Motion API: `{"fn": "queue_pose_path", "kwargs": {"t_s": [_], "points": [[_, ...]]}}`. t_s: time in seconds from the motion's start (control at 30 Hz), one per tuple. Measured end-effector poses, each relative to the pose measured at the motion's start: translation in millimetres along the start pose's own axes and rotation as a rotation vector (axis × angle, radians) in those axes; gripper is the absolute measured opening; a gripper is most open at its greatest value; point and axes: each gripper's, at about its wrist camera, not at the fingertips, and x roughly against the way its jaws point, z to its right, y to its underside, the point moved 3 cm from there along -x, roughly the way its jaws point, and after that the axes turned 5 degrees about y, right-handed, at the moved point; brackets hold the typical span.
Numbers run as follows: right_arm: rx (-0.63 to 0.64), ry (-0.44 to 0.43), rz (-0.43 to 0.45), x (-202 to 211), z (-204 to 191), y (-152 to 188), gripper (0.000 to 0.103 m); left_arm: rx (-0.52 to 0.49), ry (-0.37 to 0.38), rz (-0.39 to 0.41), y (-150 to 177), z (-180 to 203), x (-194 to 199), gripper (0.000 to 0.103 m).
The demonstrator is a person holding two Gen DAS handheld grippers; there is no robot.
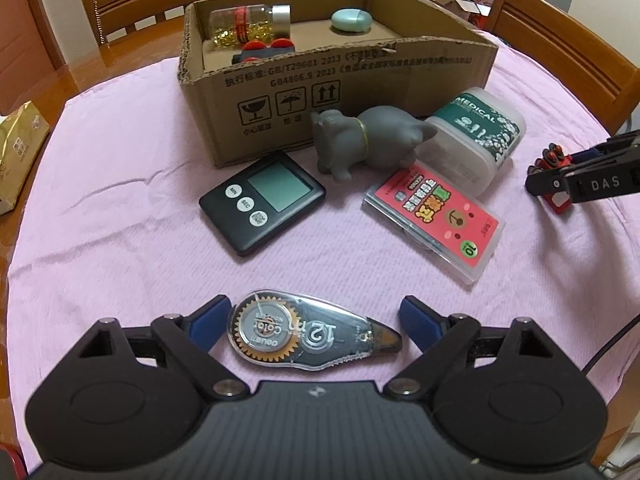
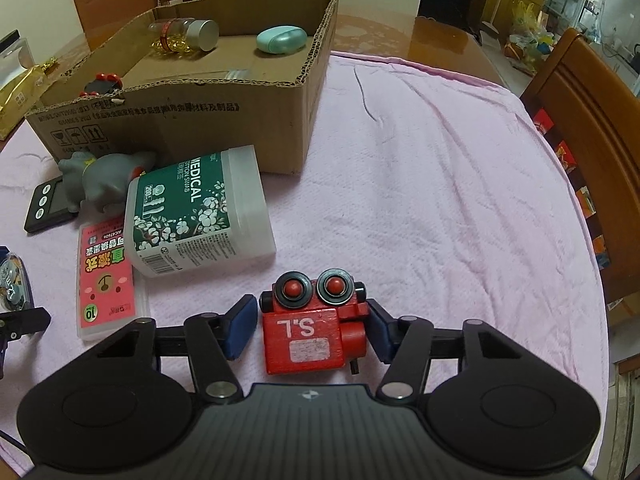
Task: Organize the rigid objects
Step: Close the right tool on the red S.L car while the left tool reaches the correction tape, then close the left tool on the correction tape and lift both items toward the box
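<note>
My left gripper (image 1: 314,314) is open, its blue pads on either side of a clear correction tape dispenser (image 1: 308,334) lying on the pink cloth, not touching it. My right gripper (image 2: 312,326) is open around a red wooden robot toy (image 2: 314,324) marked "S.L"; the right pad looks close to its arm, the left pad stands apart. It also shows in the left wrist view (image 1: 554,178). The cardboard box (image 1: 304,92) holds a capsule bottle (image 1: 248,24), a teal case (image 1: 351,20) and a red-wheeled toy (image 1: 260,52).
Before the box lie a black timer (image 1: 262,202), a grey rubber animal (image 1: 368,140), a cotton swab tub (image 2: 196,212) and a pink card case (image 1: 436,218). Wooden chairs (image 2: 592,160) stand around the table. A gold packet (image 1: 18,148) lies at the left edge.
</note>
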Motion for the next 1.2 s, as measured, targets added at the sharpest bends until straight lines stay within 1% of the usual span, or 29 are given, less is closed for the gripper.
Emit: {"fn": "queue_pose_path", "kwargs": {"t_s": [0.03, 0.1, 0.17, 0.27, 0.3, 0.33, 0.4, 0.43, 0.5, 0.57, 0.6, 0.7, 0.73, 0.77, 0.8, 0.87, 0.93, 1.03, 1.1, 1.2], "points": [[-0.001, 0.001, 0.000, 0.3, 0.1, 0.0, 0.060, -0.005, 0.003, 0.001, -0.5, 0.1, 0.3, 0.086], [0.003, 0.002, -0.001, 1.3, 0.6, 1.7, 0.060, -0.017, 0.011, 0.005, -1.7, 1.0, 2.2, 0.075], [0.011, 0.008, -0.001, 1.9, 0.1, 1.9, 0.060, -0.030, 0.019, 0.002, -3.3, 1.4, 3.1, 0.069], [0.022, 0.004, -0.007, 1.9, 0.3, 1.8, 0.060, -0.041, 0.025, -0.002, -4.3, 0.5, 3.3, 0.064], [0.024, 0.003, -0.009, 1.7, 0.6, 1.4, 0.060, -0.047, 0.024, -0.004, -4.3, 0.2, 4.0, 0.064], [0.027, 0.004, -0.012, 1.5, 0.7, 0.9, 0.060, -0.054, 0.021, -0.008, -3.8, -0.1, 4.8, 0.065], [0.030, 0.003, -0.018, 1.6, 1.7, 0.3, 0.060, -0.065, 0.029, -0.027, -1.7, -2.1, 6.1, 0.087], [0.030, -0.001, -0.018, 2.2, 2.0, 0.1, 0.060, -0.070, 0.042, -0.035, -0.6, -3.1, 8.0, 0.089], [0.028, -0.009, -0.019, 4.0, 3.2, -0.3, 0.060, -0.087, 0.105, -0.050, 1.5, -4.7, 13.2, 0.091], [0.024, -0.012, -0.019, 5.3, 4.5, -0.3, 0.060, -0.116, 0.144, -0.059, 4.6, -5.7, 16.5, 0.094], [0.023, -0.016, -0.020, 5.6, 5.0, -0.4, 0.060, -0.147, 0.150, -0.065, 6.7, -5.5, 16.0, 0.094], [0.022, -0.016, -0.019, 5.9, 6.2, -1.3, 0.060, -0.231, 0.134, -0.083, 10.0, -7.2, 10.5, 0.095], [0.020, -0.017, -0.019, 6.1, 6.5, -1.5, 0.060, -0.249, 0.127, -0.085, 9.7, -7.3, 8.8, 0.095], [0.018, -0.015, -0.019, 6.3, 6.9, -1.6, 0.060, -0.268, 0.116, -0.090, 9.5, -7.5, 5.9, 0.097], [0.016, -0.012, -0.019, 6.7, 7.2, -1.6, 0.060, -0.272, 0.119, -0.086, 8.3, -8.7, 3.8, 0.097], [0.013, -0.011, -0.021, 7.1, 7.3, -1.3, 0.060, -0.262, 0.138, -0.082, 5.0, -10.4, 1.2, 0.096], [0.014, -0.006, -0.022, 7.8, 6.8, -0.9, 0.060, -0.289, 0.153, -0.065, 2.8, -9.8, -0.9, 0.097], [0.018, -0.004, -0.028, 7.8, 6.5, -0.3, 0.060, -0.344, 0.188, -0.066, 1.4, -9.7, -2.3, 0.096], [0.024, -0.004, -0.035, 8.2, 6.3, 0.2, 0.060, -0.397, 0.215, -0.081, 0.3, -10.3, -2.7, 0.096], [0.031, -0.013, -0.040, 9.5, 6.0, 0.2, 0.060, -0.465, 0.253, -0.083, 2.2, -11.3, -1.7, 0.096]]}}
